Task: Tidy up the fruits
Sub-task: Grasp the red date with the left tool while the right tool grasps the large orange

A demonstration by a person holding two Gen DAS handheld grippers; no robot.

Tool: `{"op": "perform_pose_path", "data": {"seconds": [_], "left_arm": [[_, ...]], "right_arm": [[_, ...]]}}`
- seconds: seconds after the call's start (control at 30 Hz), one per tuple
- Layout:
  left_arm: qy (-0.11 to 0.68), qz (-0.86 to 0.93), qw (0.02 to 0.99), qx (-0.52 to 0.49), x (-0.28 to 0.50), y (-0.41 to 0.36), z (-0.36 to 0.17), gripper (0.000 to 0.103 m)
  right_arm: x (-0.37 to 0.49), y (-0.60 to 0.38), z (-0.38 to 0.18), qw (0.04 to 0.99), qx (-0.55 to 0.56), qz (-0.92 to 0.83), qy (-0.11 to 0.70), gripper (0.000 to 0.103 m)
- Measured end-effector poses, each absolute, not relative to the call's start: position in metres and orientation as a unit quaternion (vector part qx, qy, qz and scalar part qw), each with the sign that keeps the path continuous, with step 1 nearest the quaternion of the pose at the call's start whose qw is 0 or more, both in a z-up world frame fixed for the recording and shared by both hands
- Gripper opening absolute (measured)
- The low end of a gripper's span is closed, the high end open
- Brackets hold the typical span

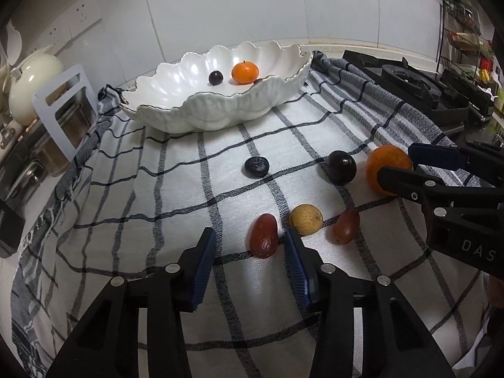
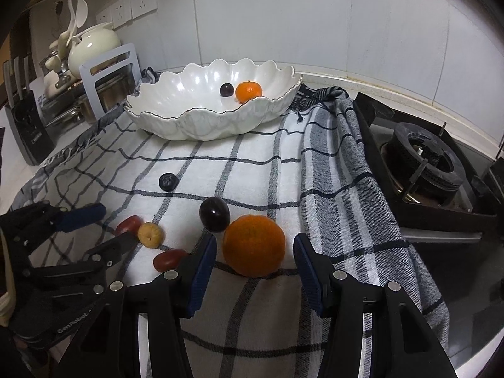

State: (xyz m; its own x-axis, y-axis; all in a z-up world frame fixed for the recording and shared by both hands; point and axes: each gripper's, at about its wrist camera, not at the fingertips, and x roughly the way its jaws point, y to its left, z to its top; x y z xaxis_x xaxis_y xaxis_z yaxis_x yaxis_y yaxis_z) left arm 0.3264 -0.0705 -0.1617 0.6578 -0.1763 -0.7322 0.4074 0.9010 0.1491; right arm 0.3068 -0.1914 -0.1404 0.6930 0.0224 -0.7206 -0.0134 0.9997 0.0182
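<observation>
The large round orange fruit (image 2: 254, 245) lies on the checked grey-and-white cloth (image 2: 252, 163) near the worktop's right edge, just short of the black gas hob (image 2: 422, 163), and the right gripper (image 2: 254, 253) has its jaws spread to either side of it, neither pad visibly touching, which reads as the line-up before a pinch. Just behind the orange, close enough that they may touch, sits a dark round plum (image 2: 214, 214), so the far finger will likely have little room there. Toward the front edge, the left gripper (image 1: 250, 247) is likewise spread around an oblong red date-like fruit (image 1: 264, 235); a tan round longan-like fruit (image 1: 306, 219) lies just beside its right finger, and a second small red oblong fruit (image 1: 346, 226) a little further right. A wrinkled dark berry-like fruit (image 1: 256, 167) rests alone mid-cloth. At the back edge stands the white scalloped ceramic bowl (image 1: 176, 116), already holding a small orange tangerine (image 1: 245, 71) and a small dark round fruit (image 1: 216, 77), so it is evidently where the loose fruit is meant to go.
</observation>
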Motion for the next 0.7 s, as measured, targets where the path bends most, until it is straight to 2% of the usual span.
{"op": "perform_pose_path", "data": {"seconds": [0.37,0.43,0.7], "left_arm": [[0.395,-0.182,0.890,0.139,0.3333,-0.0740,-0.1655,0.020],[0.396,-0.183,0.890,0.137,0.3339,-0.0743,-0.1655,0.019],[0.398,-0.179,0.892,0.118,0.3358,-0.0687,-0.1605,0.017]], "right_arm": [[0.3156,-0.1919,-0.1484,0.913,0.020,0.012,0.406,0.052],[0.3161,-0.1915,-0.1495,0.913,0.020,0.014,0.408,0.046],[0.3163,-0.1917,-0.1495,0.913,0.020,0.015,0.408,0.044]]}}
